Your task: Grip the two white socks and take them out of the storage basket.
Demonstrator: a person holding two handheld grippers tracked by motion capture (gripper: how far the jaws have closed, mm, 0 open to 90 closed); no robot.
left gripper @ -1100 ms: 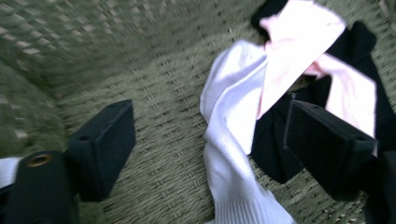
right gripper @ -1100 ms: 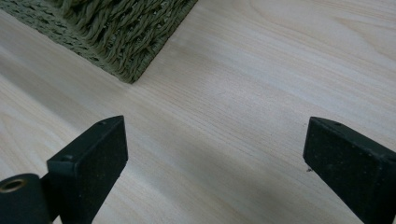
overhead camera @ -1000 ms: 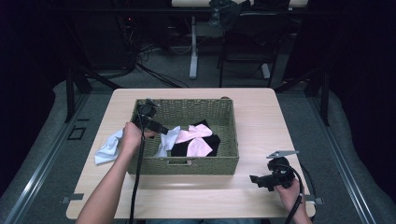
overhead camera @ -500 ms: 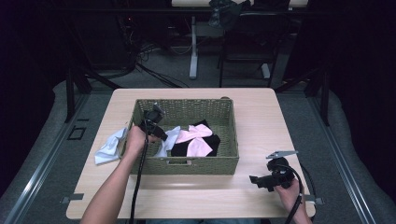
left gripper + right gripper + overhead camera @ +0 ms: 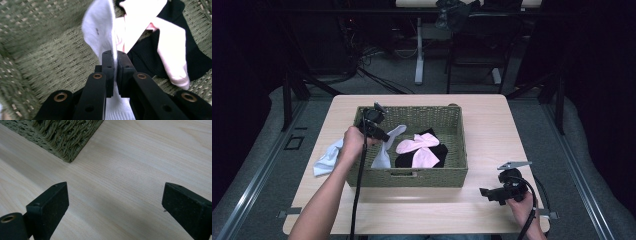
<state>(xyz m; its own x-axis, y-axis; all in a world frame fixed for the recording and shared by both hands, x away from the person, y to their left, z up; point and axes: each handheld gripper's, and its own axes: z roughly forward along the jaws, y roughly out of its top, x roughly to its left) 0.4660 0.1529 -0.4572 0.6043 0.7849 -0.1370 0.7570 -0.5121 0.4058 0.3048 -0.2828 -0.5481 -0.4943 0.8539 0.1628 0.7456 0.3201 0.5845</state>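
A green woven basket (image 5: 412, 177) stands on the wooden table (image 5: 492, 125). Inside it lie a white sock (image 5: 387, 145), pink socks (image 5: 417, 150) and a black garment (image 5: 437, 152). My left gripper (image 5: 384, 137) reaches into the basket's left part; its jaws have just been closing and are now shut on the white sock (image 5: 100, 27), whose cloth is pinched between the pads (image 5: 108, 65). The pink socks (image 5: 172, 50) and black garment (image 5: 147, 60) lie just beyond. My right gripper (image 5: 487, 192) rests low over the table at the front right, open, with bare wood between its pads (image 5: 51, 205).
A white and pale blue cloth (image 5: 328, 157) lies on the table left of the basket. The basket's corner (image 5: 72, 142) is ahead of the right gripper. Dark chairs and a table leg (image 5: 418, 50) stand on the floor beyond the table.
The left hand has moved from the basket's left rim further in and lifted a little, its jaws closing on the white sock, which now rises with it. The right hand has stayed still.
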